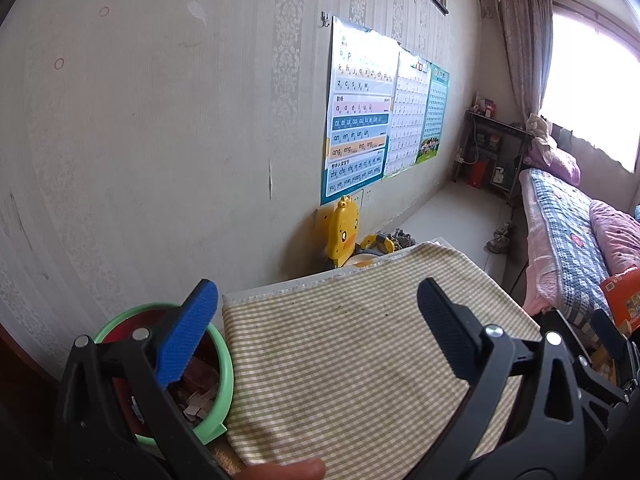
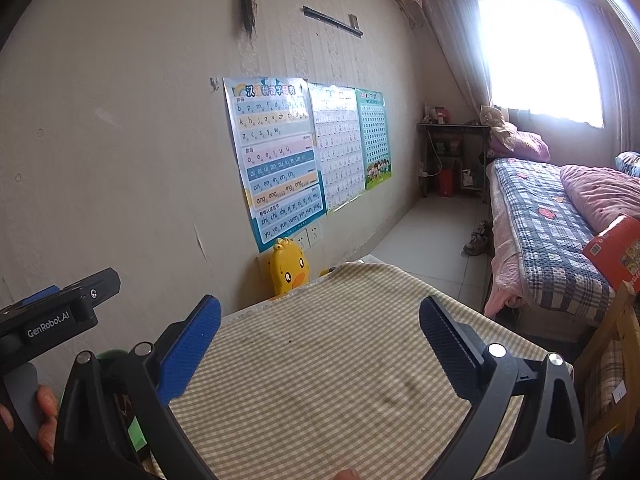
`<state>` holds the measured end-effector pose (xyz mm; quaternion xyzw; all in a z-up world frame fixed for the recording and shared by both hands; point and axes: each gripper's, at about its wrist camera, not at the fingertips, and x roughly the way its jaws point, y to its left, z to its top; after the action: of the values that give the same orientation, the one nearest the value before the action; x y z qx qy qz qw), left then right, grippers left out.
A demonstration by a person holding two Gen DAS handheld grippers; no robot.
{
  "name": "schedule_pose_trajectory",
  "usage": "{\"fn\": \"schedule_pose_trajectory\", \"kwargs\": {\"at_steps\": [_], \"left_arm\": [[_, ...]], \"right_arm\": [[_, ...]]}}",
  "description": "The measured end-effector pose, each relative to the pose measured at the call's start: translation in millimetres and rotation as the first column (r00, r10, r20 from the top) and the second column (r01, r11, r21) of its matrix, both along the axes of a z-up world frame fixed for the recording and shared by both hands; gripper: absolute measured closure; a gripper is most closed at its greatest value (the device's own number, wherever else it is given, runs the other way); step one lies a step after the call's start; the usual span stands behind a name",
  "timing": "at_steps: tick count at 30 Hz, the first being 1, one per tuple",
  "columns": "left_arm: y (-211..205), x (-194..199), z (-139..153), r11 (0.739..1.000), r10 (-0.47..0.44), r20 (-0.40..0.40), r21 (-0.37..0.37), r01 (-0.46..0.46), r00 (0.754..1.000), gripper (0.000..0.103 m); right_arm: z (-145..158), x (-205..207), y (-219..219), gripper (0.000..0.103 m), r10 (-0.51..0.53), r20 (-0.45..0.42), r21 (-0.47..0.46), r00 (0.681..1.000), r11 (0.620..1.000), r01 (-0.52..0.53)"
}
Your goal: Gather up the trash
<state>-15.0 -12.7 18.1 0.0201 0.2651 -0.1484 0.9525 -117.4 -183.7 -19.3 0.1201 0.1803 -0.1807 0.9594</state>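
Note:
A green-rimmed round bin [image 1: 224, 380] with a red inside stands at the table's left edge; pinkish paper scraps [image 1: 198, 394] lie in it. My left gripper [image 1: 316, 332] is open and empty, held above the checked tablecloth [image 1: 340, 360], its blue left finger [image 1: 186, 336] over the bin's rim. My right gripper [image 2: 320, 340] is open and empty above the same cloth [image 2: 320, 380]. The left gripper's body [image 2: 52, 316] shows at the left of the right wrist view. A little of the bin's green [image 2: 136, 434] shows behind the right gripper's left finger.
A yellow duck toy [image 1: 342, 236] leans on the wall past the table's far edge. Charts [image 2: 276, 156] hang on the wall. A bed [image 2: 548, 232] with pink bedding and an orange box [image 2: 616, 252] stands to the right. Shoes [image 2: 478, 244] lie on the floor.

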Motion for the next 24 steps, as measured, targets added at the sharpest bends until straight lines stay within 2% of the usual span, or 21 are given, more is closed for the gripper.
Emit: {"fn": "schedule_pose_trajectory", "kwargs": {"at_steps": [18,24], "left_arm": [[-3,1,-3,1.0,-0.008,-0.01,0.011,0.008,1.0,0.005],[0,5,-8,1.0,-0.002,-0.027,0.012,0.002,1.0,0.005]], "right_arm": [[-8,2,-4,0.008,-0.004,-0.029,0.019,1.0,1.0,0.004],[-22,8,-18,0.008,-0.015,-0.074,0.069,0.997,0.997,0.02]]}}
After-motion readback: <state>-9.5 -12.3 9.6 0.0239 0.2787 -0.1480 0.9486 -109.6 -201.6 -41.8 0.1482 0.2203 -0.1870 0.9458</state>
